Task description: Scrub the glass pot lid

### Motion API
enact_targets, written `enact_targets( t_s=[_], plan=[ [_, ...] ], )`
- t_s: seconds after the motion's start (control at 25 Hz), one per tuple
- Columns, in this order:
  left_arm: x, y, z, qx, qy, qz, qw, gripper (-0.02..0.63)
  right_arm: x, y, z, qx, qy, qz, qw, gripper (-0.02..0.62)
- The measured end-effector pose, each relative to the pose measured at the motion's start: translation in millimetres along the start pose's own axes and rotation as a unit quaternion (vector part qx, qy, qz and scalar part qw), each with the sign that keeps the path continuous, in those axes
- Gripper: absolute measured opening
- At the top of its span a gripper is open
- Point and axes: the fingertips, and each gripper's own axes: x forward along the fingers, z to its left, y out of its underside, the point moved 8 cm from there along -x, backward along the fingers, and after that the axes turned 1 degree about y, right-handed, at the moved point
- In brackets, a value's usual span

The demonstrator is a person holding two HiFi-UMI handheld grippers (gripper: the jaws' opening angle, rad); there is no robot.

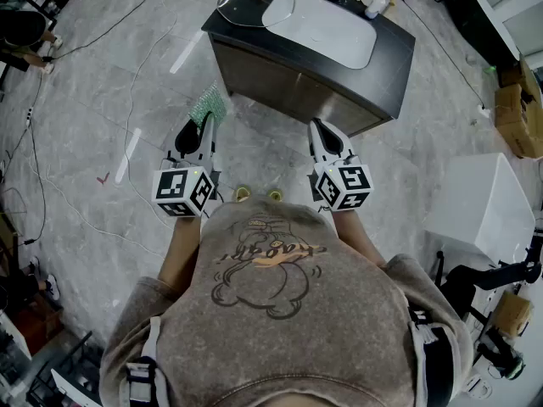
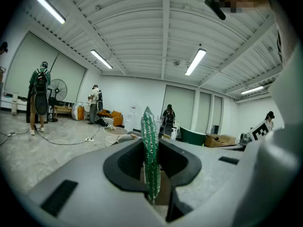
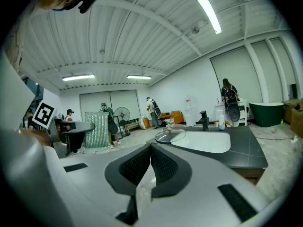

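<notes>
L gripper (image 1: 204,124) clamps a thin, glittery green mesh scrub pad (image 1: 208,104), edge-on betw. its jaws. Round domed glass lid (image 1: 254,1) sits on the dark countertop (image 1: 390,36), at the smooth white oval basin (image 1: 327,24). R gripper (image 1: 320,127) clenched, empty.

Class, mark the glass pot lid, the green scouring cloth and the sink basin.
glass pot lid (image 1: 254,7): head view, its glass dome.
green scouring cloth (image 2: 150,150): left gripper view, its middle.
sink basin (image 1: 327,28): head view, bare floor.
</notes>
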Motion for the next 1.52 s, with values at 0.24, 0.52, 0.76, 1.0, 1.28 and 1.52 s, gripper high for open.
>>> enact_targets(
  t_s=[0.24, 0.52, 0.76, 1.0, 1.28, 1.52],
  plan=[
    [5, 0, 5, -0.004, 0.001, -0.005, 1.0, 0.084, 9, 3, 1, 0.022, -0.002, -0.009, 1.0, 0.028],
    [15, -1, 22, 0.005, 0.016, 0.001, 0.9999, 0.084, 26, 1, 15, 0.019, 0.003, -0.021, 1.0, 0.028],
    [27, 2, 39, 0.014, 0.034, -0.003, 0.9993, 0.084, 40, 9, 22, 0.012, 0.025, -0.025, 0.999, 0.028],
    [47, 1, 55, 0.012, 0.039, -0.001, 0.9992, 0.084, 58, 8, 17, 0.009, 0.038, -0.024, 0.999, 0.028],
    [94, -1, 82, 0.011, 0.031, 0.002, 0.9994, 0.084, 115, -1, -6, 0.007, 0.035, -0.025, 0.999, 0.028],
    [158, -17, 106, -0.004, 0.034, -0.001, 0.9994, 0.084, 173, -24, -34, -0.002, 0.024, -0.023, 0.999, 0.028]
  ],
)
